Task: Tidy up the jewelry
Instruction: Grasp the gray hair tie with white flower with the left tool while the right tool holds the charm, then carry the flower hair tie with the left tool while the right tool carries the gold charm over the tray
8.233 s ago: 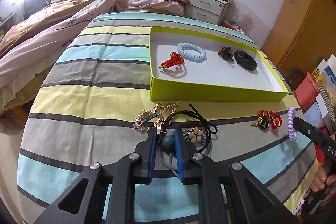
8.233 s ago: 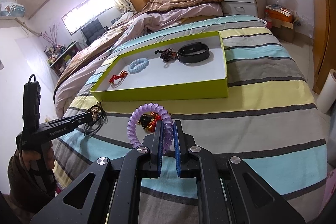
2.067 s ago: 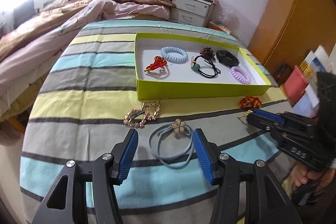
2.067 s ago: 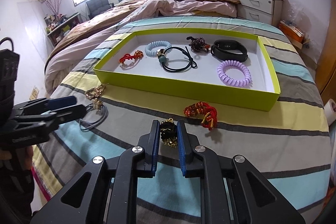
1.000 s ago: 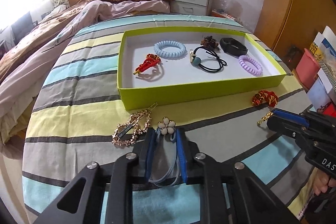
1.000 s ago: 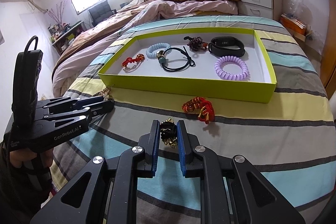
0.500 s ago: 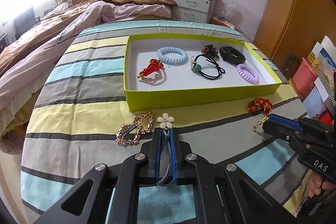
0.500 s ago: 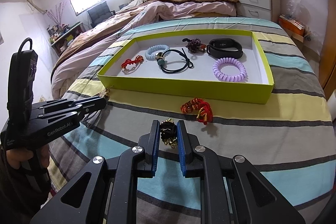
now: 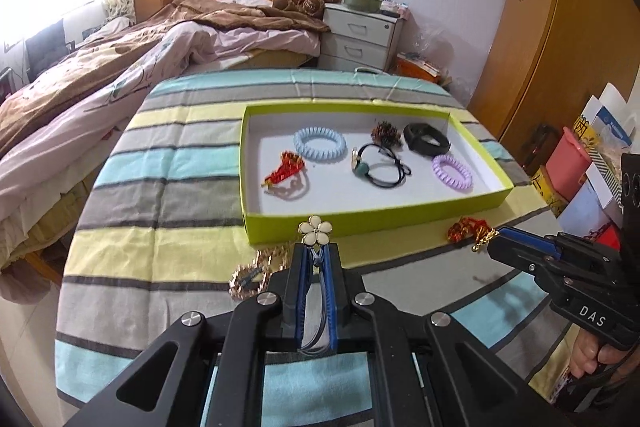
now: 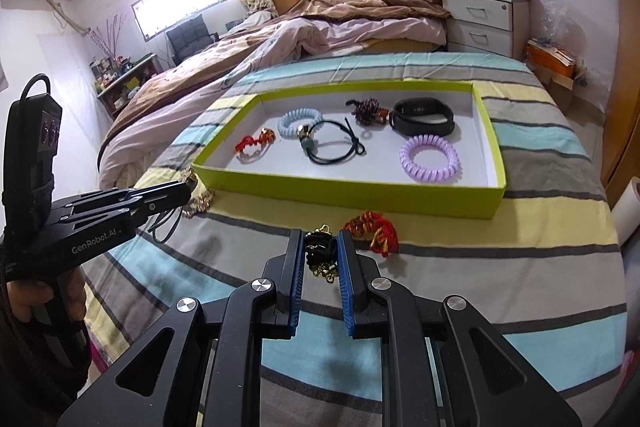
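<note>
Left wrist view: left tongs (image 9: pixel 316 257) pressed together on the grey cord of a flower hair tie (image 9: pixel 315 231), white flower just past the tips, cord loop hanging back between the blue pads (image 9: pixel 329 291). Lifted clear of the striped bedspread (image 9: pixel 168 187), in front of the near wall of the lime-green tray (image 9: pixel 376 221). Just left and below the tips, a gold hair clip (image 9: pixel 254 275) flat on the bedspread. Inside the tray: red ornament (image 9: pixel 285 171) at left, pale blue coil tie (image 9: pixel 319 143) beyond it, black cord tie with teal bead (image 9: pixel 380 167) in the middle, dark beaded bracelet (image 9: pixel 386 134) and black band (image 9: pixel 426 139) at the far side, purple coil tie (image 9: pixel 452 171) at right. Outside, near the tray's right corner, a red and gold knot charm (image 9: pixel 466 229) on the bedspread. Right tongs (image 9: pixel 502 241) reaching in from the right, gold bits dangling at the tip.

Right wrist view: right tongs (image 10: pixel 322 257) pinching a black and gold trinket (image 10: pixel 320 255) between narrowly parted blue pads, low over the bedspread (image 10: pixel 540 227); touching the cloth or not, cannot tell. Red and gold knot charm (image 10: pixel 374 227) just right of the tips, near the tray (image 10: pixel 360 193). Left tongs (image 10: pixel 188 187) at left, held by a hand (image 10: pixel 44 303), grey cord looping beneath, gold hair clip (image 10: pixel 200 201) beside it.
</note>
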`<state>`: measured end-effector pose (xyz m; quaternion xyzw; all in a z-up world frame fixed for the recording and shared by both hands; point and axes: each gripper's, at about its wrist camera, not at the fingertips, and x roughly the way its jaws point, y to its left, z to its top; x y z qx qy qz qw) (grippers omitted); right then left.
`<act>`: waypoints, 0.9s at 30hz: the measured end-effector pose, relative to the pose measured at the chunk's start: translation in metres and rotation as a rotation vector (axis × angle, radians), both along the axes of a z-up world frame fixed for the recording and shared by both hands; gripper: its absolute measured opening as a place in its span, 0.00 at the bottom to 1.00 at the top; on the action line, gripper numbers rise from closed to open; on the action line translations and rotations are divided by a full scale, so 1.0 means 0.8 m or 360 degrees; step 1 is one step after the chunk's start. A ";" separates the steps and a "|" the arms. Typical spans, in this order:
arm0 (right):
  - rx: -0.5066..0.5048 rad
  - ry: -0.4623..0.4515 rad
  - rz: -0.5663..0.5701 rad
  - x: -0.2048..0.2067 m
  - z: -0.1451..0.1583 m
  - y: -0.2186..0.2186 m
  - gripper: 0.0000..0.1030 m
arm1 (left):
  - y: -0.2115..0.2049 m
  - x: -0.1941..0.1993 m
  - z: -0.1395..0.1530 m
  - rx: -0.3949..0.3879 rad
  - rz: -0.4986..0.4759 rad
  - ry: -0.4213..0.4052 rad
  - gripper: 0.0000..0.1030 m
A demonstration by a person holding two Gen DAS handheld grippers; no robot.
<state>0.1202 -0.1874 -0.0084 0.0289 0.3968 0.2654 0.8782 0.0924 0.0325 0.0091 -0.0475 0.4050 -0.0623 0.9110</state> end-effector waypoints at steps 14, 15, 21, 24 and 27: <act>0.0003 -0.0099 -0.0066 0.047 0.037 0.000 0.16 | -0.006 0.061 0.018 -0.0053 -0.0080 -0.0010 0.08; -0.0002 -0.0099 -0.0073 0.055 0.037 0.001 0.16 | -0.007 0.065 0.018 -0.0050 -0.0084 -0.0012 0.08; -0.0026 -0.0064 -0.0114 0.095 0.027 0.006 0.16 | -0.014 0.098 0.009 -0.0071 -0.0105 0.0020 0.08; -0.0056 -0.0043 -0.0108 0.110 0.018 0.010 0.16 | -0.015 0.114 0.000 -0.0080 -0.0102 0.0052 0.08; -0.0076 -0.0013 -0.0111 0.126 0.009 0.013 0.16 | -0.017 0.124 -0.009 -0.0068 -0.0103 0.0071 0.08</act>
